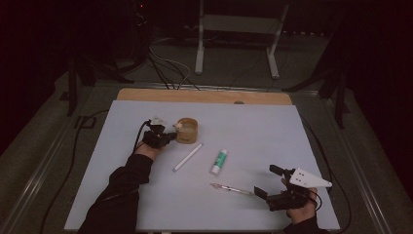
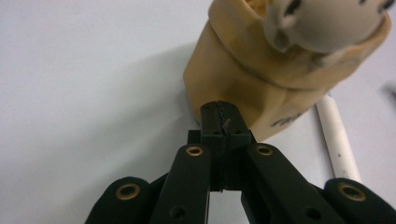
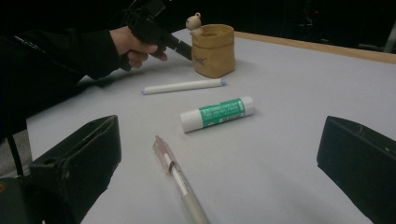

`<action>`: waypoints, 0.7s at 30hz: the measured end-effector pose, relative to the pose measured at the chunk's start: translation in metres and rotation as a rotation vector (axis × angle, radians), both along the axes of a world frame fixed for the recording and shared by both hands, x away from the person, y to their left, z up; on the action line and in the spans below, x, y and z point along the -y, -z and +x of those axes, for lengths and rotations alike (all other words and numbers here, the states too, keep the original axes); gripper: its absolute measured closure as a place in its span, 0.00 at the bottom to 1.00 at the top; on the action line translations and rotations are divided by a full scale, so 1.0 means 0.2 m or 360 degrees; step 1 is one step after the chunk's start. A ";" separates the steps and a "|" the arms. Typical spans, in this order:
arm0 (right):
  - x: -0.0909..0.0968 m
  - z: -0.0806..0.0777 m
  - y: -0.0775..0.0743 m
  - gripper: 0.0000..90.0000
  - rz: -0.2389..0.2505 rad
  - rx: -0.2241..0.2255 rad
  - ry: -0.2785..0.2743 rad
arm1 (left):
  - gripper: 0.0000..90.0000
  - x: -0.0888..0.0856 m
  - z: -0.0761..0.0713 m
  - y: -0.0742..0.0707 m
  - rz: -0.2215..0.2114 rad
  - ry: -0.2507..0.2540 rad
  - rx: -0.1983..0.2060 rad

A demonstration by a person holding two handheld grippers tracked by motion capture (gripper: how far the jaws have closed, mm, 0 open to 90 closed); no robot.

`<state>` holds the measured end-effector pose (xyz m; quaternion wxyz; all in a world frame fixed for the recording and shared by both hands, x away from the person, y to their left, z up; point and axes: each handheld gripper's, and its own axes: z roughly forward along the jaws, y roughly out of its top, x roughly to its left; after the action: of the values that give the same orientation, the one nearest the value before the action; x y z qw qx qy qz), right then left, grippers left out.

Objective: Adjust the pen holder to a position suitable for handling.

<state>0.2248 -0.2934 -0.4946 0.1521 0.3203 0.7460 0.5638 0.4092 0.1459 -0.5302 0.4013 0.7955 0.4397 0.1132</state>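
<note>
A tan paper pot (image 1: 187,130) stands at the table's left middle, with a small pale round-headed figure (image 1: 178,126) at its rim. My left gripper (image 1: 168,135) is shut, its tips right against the pot's side (image 2: 243,79), with nothing between the jaws. In the left gripper view the figure (image 2: 327,23) hangs over the pot's top. A white stick (image 1: 187,157), a green-labelled glue stick (image 1: 219,162) and a clear pen (image 1: 231,188) lie on the sheet. My right gripper (image 1: 265,180) stands wide open just right of the pen (image 3: 180,182), holding nothing.
A pale blue sheet (image 1: 253,131) covers the table, with a wooden strip (image 1: 204,96) along its far edge. Cables and a white metal stand (image 1: 238,39) sit on the floor beyond. The person's dark sleeve (image 1: 122,190) lies across the front left.
</note>
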 end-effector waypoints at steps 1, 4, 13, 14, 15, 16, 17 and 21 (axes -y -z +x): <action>0.00 0.00 0.00 0.00 0.0000 0.0001 0.0000 | 1.00 0.00 0.00 0.00 0.0000 0.0000 0.0000; 0.00 0.00 0.00 0.00 0.0004 -0.0004 0.0005 | 1.00 0.00 -0.01 0.00 0.0004 0.0024 -0.0015; 0.00 0.00 0.00 0.00 -0.0004 0.0000 0.0003 | 1.00 0.00 -0.02 0.00 0.0001 0.0041 -0.0020; 0.00 0.00 0.00 0.00 -0.0003 -0.0002 0.0004 | 1.00 0.00 -0.02 0.00 0.0000 0.0039 -0.0018; 0.00 0.00 0.00 0.00 -0.0005 -0.0002 0.0003 | 1.00 0.00 -0.02 0.00 -0.0001 0.0038 -0.0019; 0.00 0.00 0.00 0.00 -0.0007 -0.0005 0.0001 | 1.00 0.00 -0.02 0.00 -0.0001 0.0038 -0.0019; -0.01 0.00 0.00 0.00 -0.0008 -0.0004 -0.0001 | 1.00 0.00 -0.02 0.00 -0.0005 0.0046 -0.0021; -0.01 0.00 0.00 0.00 -0.0010 -0.0003 -0.0002 | 1.00 0.02 -0.02 0.00 -0.0024 0.0068 -0.0017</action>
<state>0.2252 -0.2921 -0.4951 0.1522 0.3199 0.7480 0.5612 0.4047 0.1413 -0.5307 0.4075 0.8021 0.4256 0.0971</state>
